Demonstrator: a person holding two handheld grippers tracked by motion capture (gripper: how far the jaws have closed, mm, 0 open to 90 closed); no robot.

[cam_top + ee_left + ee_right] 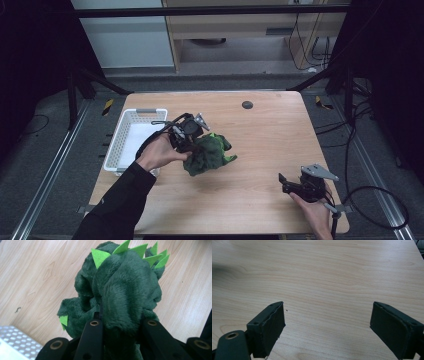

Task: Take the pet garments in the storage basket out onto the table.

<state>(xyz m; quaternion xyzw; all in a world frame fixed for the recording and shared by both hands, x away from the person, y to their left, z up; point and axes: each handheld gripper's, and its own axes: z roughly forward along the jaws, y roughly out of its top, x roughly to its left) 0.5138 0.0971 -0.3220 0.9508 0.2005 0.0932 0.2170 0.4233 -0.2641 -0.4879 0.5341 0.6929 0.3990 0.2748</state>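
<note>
Plush toy (125, 290) clamped in left gripper (120, 323), fingertips buried; right gripper (327, 327) agape.

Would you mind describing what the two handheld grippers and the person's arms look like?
Both grippers are black. The left gripper and right gripper each carry a grey three-cornered plate and trail a black cable. The right jaws are flat, rectangular black pads. The person's left arm wears a black sleeve.
</note>
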